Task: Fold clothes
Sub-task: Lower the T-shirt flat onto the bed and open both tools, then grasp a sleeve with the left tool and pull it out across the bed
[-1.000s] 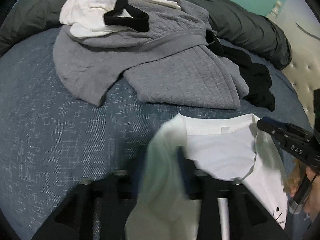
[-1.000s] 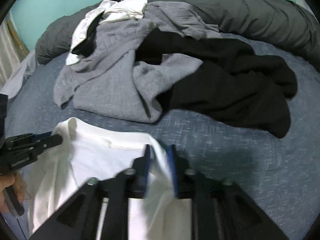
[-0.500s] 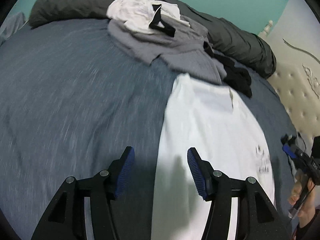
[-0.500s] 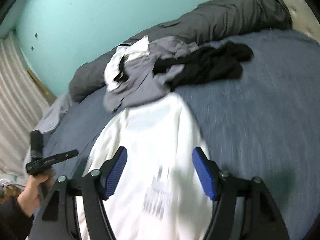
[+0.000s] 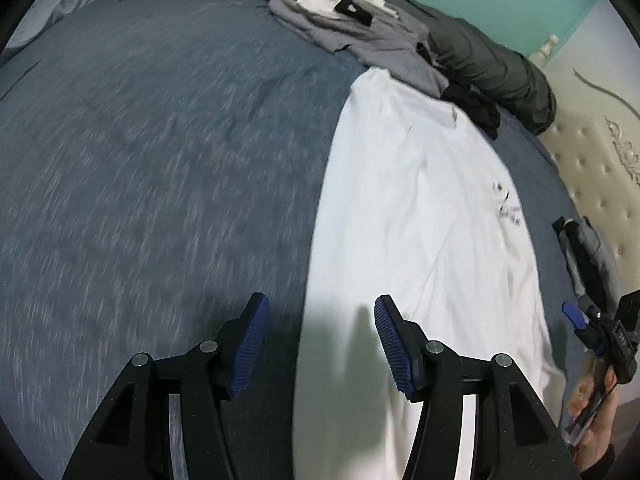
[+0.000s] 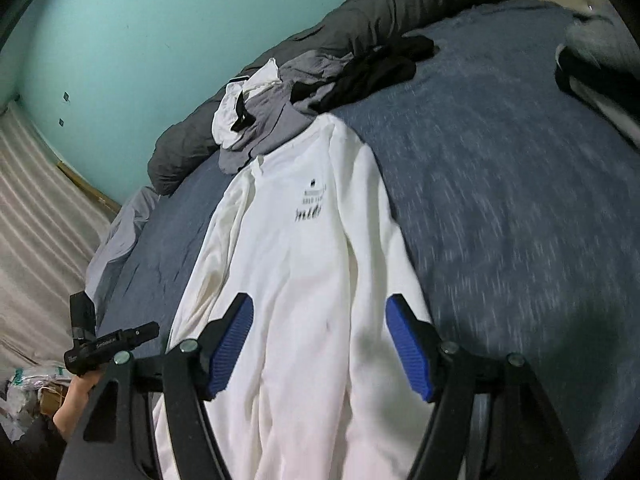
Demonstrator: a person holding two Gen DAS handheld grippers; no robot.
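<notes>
Matte black angular arms with silver round screws, ending in ribbed blue pads [image 5: 250, 346] (same build on both grippers). Black handle with small pale lettering. Dark sleeve [image 6: 28, 446] at wrist.

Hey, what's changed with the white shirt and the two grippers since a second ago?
Both grippers let go of the white shirt's collar end. The left gripper and right gripper pulled back along it and are now open over its near end, gripping nothing. The shirt now lies stretched out flat on the blue bedspread. The pile of grey, white and black clothes stayed put.
</notes>
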